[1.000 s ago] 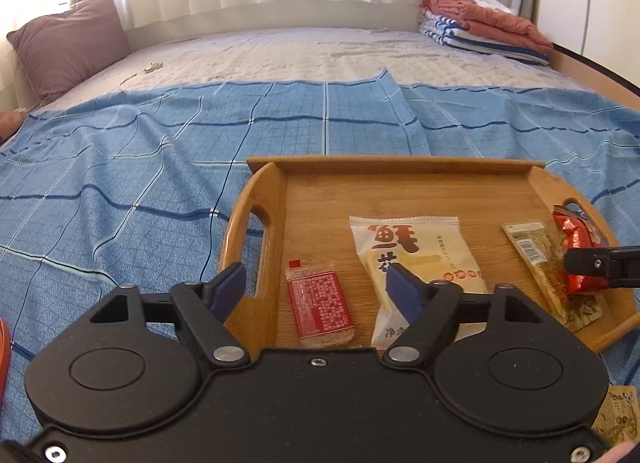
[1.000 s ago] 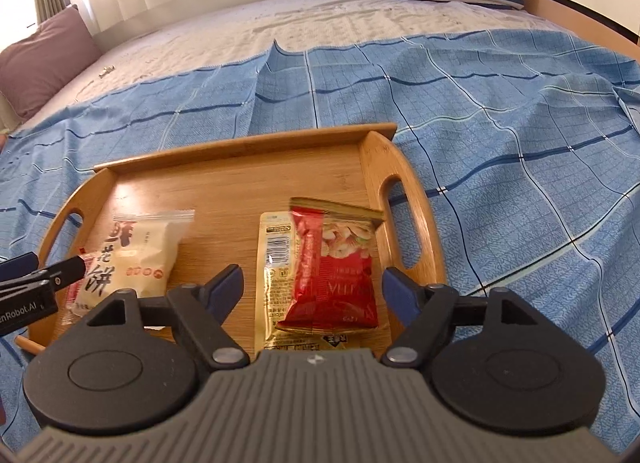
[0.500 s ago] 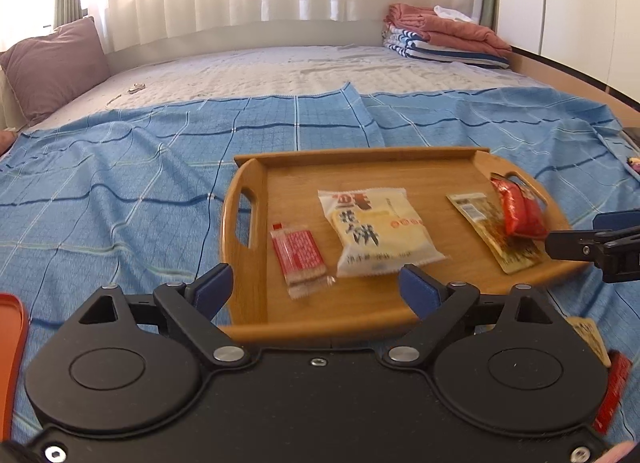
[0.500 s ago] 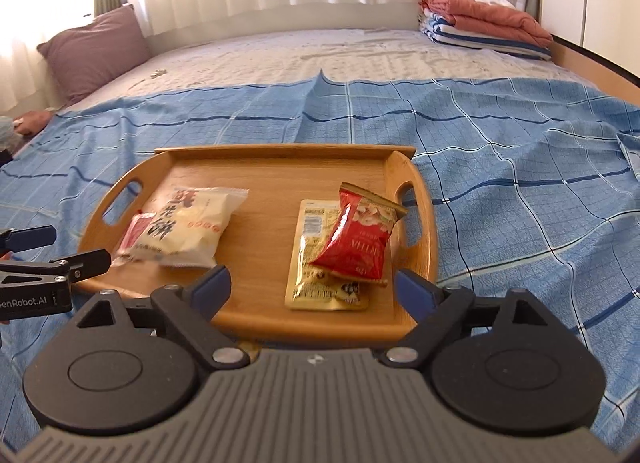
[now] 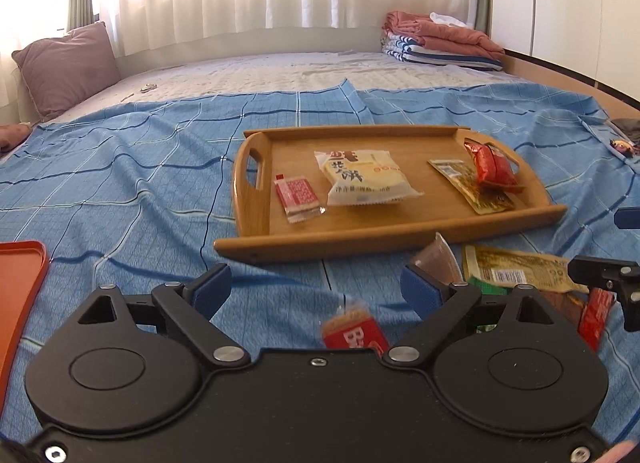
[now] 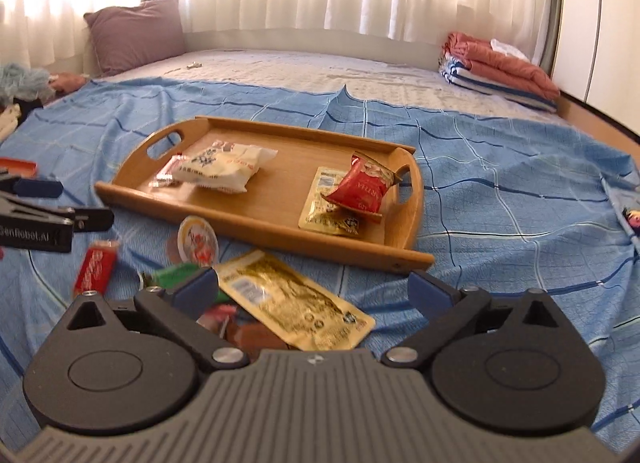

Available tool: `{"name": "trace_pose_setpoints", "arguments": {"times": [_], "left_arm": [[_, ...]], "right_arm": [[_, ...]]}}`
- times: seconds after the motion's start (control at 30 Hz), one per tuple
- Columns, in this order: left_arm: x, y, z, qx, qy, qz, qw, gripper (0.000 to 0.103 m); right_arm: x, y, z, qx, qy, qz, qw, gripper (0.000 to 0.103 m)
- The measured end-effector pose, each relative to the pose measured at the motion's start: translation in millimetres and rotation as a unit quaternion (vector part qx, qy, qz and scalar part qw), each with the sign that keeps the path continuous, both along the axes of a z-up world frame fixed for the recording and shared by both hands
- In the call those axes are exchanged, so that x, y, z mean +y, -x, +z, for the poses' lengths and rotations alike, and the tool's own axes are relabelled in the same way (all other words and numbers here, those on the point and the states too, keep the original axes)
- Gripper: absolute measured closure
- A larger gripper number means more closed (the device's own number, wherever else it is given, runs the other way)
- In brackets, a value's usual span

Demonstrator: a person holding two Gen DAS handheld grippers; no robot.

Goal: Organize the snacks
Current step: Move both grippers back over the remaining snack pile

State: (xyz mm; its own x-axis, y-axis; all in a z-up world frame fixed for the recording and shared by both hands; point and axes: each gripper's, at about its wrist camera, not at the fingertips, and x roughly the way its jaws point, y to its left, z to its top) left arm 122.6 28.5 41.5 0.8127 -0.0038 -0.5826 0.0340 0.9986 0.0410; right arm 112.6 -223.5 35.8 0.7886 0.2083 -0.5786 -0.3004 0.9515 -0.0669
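Note:
A wooden tray (image 5: 400, 237) (image 6: 264, 241) lies on the blue bedsheet. It holds a small red packet (image 5: 298, 195), a white pastry bag (image 5: 366, 177) (image 6: 222, 167), a gold sachet (image 5: 472, 187) (image 6: 326, 207) and a red snack bag (image 5: 492, 167) (image 6: 362, 187). Loose snacks lie in front of the tray: a gold sachet (image 6: 292, 303) (image 5: 516, 269), a red bar (image 6: 96, 267) (image 5: 354, 333), a round jelly cup (image 6: 198, 241), a green packet (image 6: 176, 273). My left gripper (image 5: 316, 289) is open and empty above the sheet. My right gripper (image 6: 312, 287) is open and empty over the loose gold sachet.
An orange tray (image 5: 18, 287) lies at the left edge. A purple pillow (image 5: 68, 67) and folded blankets (image 5: 440, 41) sit at the far end of the bed. Clothes (image 6: 24, 83) lie at far left.
Both grippers pulled back from the tray towards me and stayed open. The loose snacks in front of the tray came into view.

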Motion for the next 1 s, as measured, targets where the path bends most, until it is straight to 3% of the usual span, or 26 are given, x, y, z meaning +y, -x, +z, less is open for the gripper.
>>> {"name": "trace_pose_setpoints", "arguments": {"times": [0.17,0.6,0.77,1.0], "left_arm": [[-4.8,14.1,-8.5,-0.001,-0.009,0.0,1.0,0.012],[-7.6,23.1,-31.4,0.025,0.019,0.024,0.9992,0.012],[-10.6,21.2,-35.6,0.032,0.025,0.027,0.9988,0.012],[-13.0,19.5,-40.9,0.04,0.034,0.038,0.9979,0.02]], "right_arm": [[-6.8,15.5,-11.8,-0.002,0.015,0.009,1.0,0.0],[-11.8,29.7,-42.2,0.011,0.045,0.054,0.997,0.0],[-15.0,26.6,-50.6,0.021,0.014,0.037,0.999,0.0],[-19.8,25.8,-56.8,0.027,-0.012,0.021,0.999,0.0]]}}
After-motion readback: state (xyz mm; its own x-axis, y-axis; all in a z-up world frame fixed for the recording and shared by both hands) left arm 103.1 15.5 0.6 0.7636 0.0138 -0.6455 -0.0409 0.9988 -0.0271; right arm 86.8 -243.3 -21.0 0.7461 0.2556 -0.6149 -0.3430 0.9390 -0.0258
